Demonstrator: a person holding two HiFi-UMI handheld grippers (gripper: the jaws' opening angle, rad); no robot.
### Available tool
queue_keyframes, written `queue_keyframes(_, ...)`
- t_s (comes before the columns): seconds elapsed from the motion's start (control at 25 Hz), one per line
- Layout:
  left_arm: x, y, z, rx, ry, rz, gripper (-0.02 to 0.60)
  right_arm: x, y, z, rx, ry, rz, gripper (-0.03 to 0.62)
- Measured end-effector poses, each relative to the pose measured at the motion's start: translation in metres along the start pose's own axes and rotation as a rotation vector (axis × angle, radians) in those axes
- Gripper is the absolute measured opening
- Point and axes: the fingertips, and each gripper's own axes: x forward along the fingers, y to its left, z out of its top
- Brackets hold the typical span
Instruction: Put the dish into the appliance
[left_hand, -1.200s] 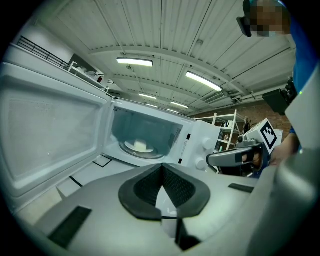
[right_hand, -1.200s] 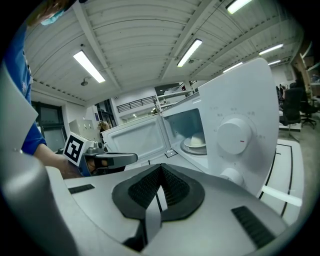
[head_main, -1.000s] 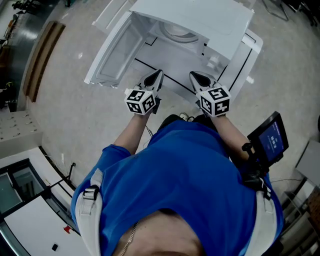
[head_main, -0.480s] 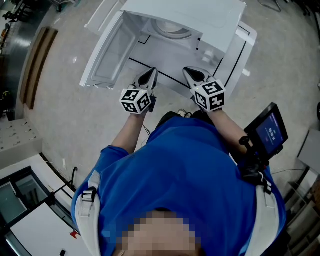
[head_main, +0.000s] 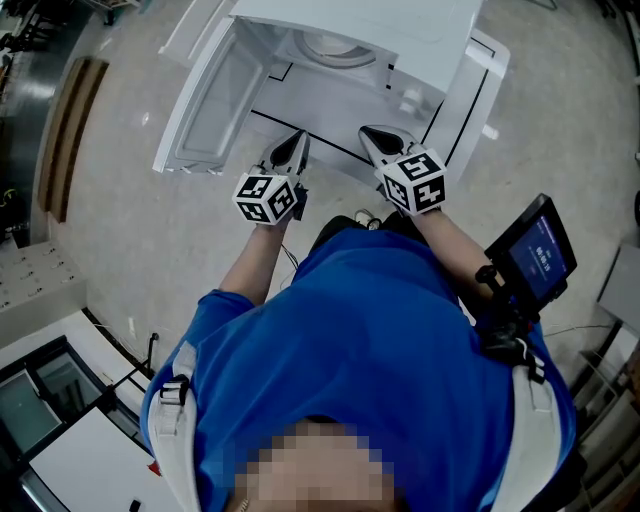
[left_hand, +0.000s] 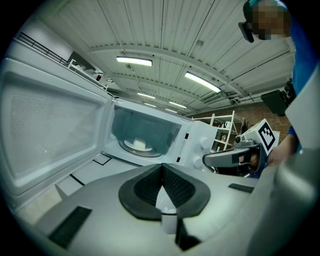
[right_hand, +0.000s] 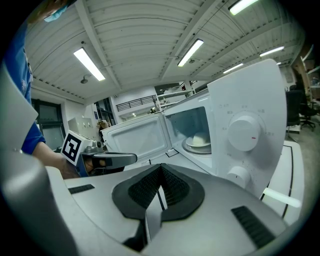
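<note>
Dish (left_hand: 139, 145) sits inside the microwave (right_hand: 250, 95), whose door (left_hand: 50, 125) stands swung wide to the left; print by its knobs (right_hand: 244, 134) is too small to read. Left gripper (head_main: 296, 142) and right gripper (head_main: 374, 134) hover apart before the opening, both clenched empty.

A pale speckled floor (head_main: 150, 240) is seen below, with a wooden board (head_main: 68, 135) laid at its left. A ribbed ceiling (left_hand: 165, 30) is lit by strip lights (left_hand: 134, 61); a white shelving rack (left_hand: 223, 131) is set behind.
</note>
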Motion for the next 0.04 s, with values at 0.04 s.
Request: queue_keyframes(0.04, 0.0009, -0.0007, -0.0003, 0.001, 0.001, -0.001, 0.008, -0.0002, -0.0005, -0.0002, -0.001, 0.0, 0.001, 0.002)
